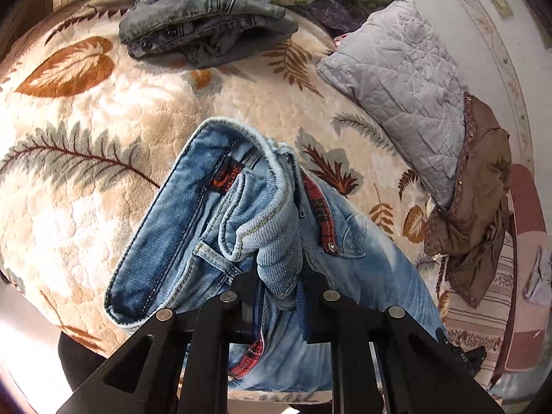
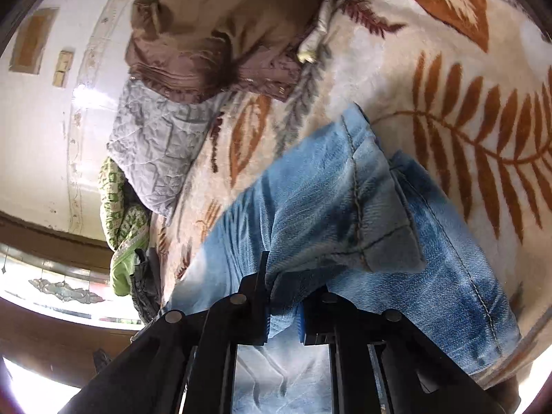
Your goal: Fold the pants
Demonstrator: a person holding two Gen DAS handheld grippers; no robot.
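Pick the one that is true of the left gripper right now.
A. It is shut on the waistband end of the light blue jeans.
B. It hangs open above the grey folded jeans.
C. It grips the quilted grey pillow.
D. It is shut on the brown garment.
A: in the left wrist view the left gripper pinches a bunched fold of the light blue jeans at the waistband, near the orange label and red plaid lining.

bright daylight, fisheye warp, edge glare
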